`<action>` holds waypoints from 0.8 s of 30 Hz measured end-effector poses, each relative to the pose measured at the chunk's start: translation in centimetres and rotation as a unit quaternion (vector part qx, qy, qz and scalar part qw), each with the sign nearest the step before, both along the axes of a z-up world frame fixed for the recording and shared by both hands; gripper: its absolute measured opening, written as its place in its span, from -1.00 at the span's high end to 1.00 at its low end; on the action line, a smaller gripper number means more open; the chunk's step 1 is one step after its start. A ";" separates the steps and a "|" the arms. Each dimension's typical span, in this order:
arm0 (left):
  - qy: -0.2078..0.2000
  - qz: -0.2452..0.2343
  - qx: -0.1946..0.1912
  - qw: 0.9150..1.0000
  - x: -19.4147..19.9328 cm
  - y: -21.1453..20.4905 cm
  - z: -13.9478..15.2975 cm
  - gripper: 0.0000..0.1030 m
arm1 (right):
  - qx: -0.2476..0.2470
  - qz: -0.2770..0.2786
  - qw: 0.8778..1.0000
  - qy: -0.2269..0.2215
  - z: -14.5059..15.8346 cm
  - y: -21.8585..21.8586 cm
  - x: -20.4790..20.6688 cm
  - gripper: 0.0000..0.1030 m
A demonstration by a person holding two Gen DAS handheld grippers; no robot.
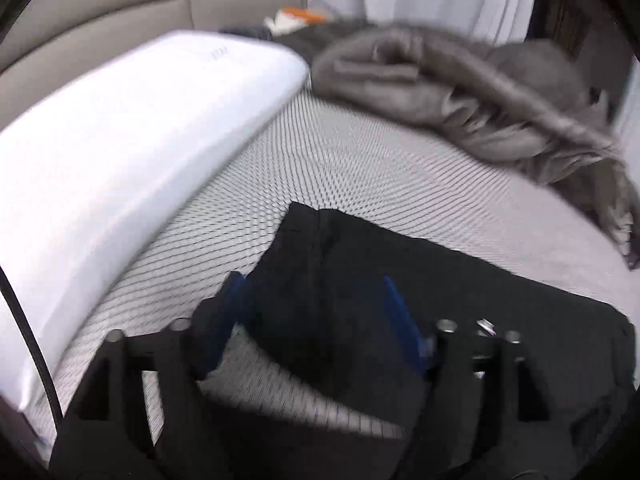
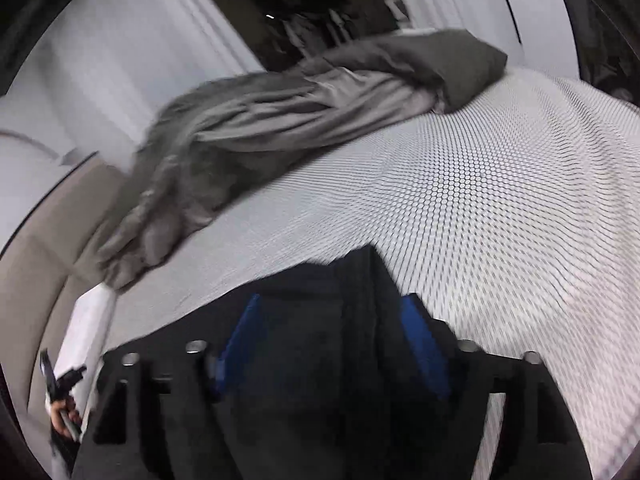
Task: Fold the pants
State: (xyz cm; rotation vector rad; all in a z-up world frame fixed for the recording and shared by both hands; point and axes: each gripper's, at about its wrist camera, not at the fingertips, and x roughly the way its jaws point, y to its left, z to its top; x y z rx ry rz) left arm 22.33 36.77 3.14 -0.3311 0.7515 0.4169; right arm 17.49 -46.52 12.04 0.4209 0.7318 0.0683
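Note:
Black pants (image 1: 460, 292) lie flat on the dotted white bed sheet (image 1: 360, 160), with a folded edge running up toward the left. My left gripper (image 1: 312, 280) hovers over their left part, its blue fingers (image 1: 230, 308) spread wide and pressing on nothing. In the right wrist view the pants (image 2: 312, 380) fill the lower middle. My right gripper (image 2: 331, 299) is open above them, the cloth showing between its blue fingers (image 2: 426, 352) without being pinched. At the lower left of that view a hand holds the left gripper (image 2: 60, 384), small and blurred.
A long white pillow (image 1: 140, 140) lies along the left beside a beige padded headboard (image 1: 120, 12). A rumpled grey blanket (image 1: 460, 92) (image 2: 260, 132) is heaped at the far side of the bed. Bare sheet (image 2: 520, 200) stretches to the right.

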 end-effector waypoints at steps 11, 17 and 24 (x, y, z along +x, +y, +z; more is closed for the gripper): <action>-0.021 0.031 -0.046 0.998 -22.5 -5.2 3.0 -0.98 | 0.065 0.009 0.996 -0.065 -0.4 0.6 -19.7 -1.00; -0.015 0.065 -0.145 0.987 -26.6 -3.5 -2.1 -0.85 | 0.098 0.020 0.994 -0.037 -4.1 0.7 -23.2 -1.00; 0.010 0.052 -0.174 0.983 -25.8 -3.5 -6.5 -0.38 | 0.089 0.034 0.995 -0.017 -6.4 2.3 -24.6 -1.00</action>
